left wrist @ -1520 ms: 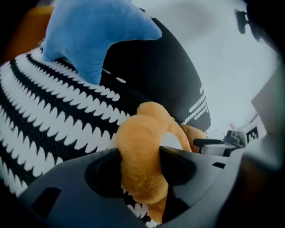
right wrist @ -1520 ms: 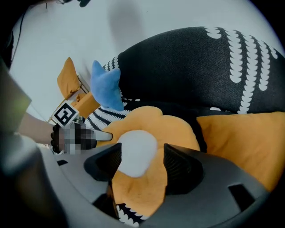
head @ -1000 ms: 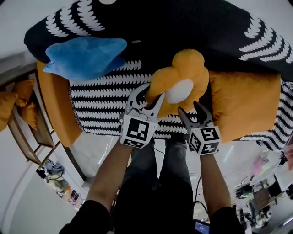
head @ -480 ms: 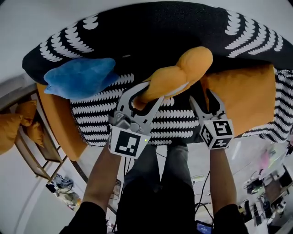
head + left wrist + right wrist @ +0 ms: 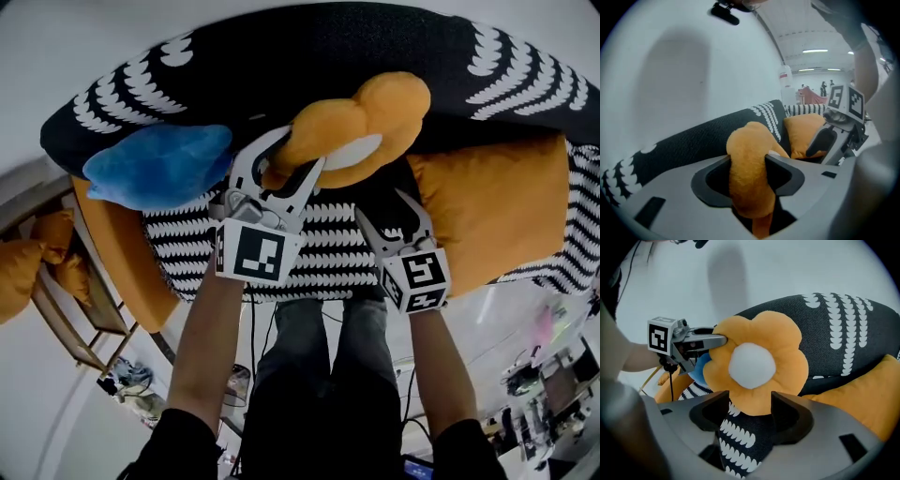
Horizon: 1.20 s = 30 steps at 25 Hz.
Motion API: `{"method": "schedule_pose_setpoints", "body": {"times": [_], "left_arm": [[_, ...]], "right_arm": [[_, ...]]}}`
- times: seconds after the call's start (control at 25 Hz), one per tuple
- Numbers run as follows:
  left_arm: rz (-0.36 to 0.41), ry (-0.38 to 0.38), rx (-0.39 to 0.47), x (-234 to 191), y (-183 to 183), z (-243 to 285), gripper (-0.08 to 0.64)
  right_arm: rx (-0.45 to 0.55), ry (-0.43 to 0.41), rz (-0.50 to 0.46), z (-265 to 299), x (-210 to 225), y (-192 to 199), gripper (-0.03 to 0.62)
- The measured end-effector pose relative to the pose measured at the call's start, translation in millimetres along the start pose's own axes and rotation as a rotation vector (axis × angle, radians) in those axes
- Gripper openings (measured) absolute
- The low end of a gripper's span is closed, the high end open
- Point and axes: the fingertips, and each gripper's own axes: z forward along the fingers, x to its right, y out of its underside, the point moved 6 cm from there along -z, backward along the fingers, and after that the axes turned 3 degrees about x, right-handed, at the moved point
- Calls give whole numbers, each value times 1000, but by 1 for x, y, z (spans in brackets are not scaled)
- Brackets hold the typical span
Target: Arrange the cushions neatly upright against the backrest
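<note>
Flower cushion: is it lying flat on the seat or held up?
Held up. The left tool, whose jaws have just been opening, pinches a petal of the flower cushion; its white centre faces out before the backrest.

Sofa (image 5: 323, 246) black-white patterned; blue cushion (image 5: 155, 167) at left of seat, orange cushion (image 5: 492, 211) at right.

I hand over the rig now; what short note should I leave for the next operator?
Left gripper: shut on a petal of the flower cushion, though its jaws have just been opening.
Right gripper: open under the flower cushion, gripping nothing.
Done: flower cushion lifted before the backrest; blue cushion lies at left, orange square cushion at right.
Left to do: stand it against the backrest, check the others.
</note>
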Motion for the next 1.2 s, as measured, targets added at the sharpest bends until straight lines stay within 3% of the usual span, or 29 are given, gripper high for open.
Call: {"method": "schedule_pose_setpoints", "body": {"times": [0.12, 0.28, 0.52, 0.84, 1.2], "left_arm": [[-53, -46, -37, -7, 2, -1, 293], [-36, -92, -6, -12, -10, -9, 337], [-85, -101, -7, 0, -3, -33, 337], [-288, -128, 16, 13, 2, -99, 307], [-314, -46, -58, 31, -43, -198, 301]], "right_arm": [[8, -2, 23, 3, -3, 1, 291], [-10, 2, 41, 2, -1, 5, 291], [-8, 17, 26, -7, -6, 6, 291], [62, 66, 61, -61, -36, -14, 290], [224, 143, 117, -151, -88, -37, 276]]}}
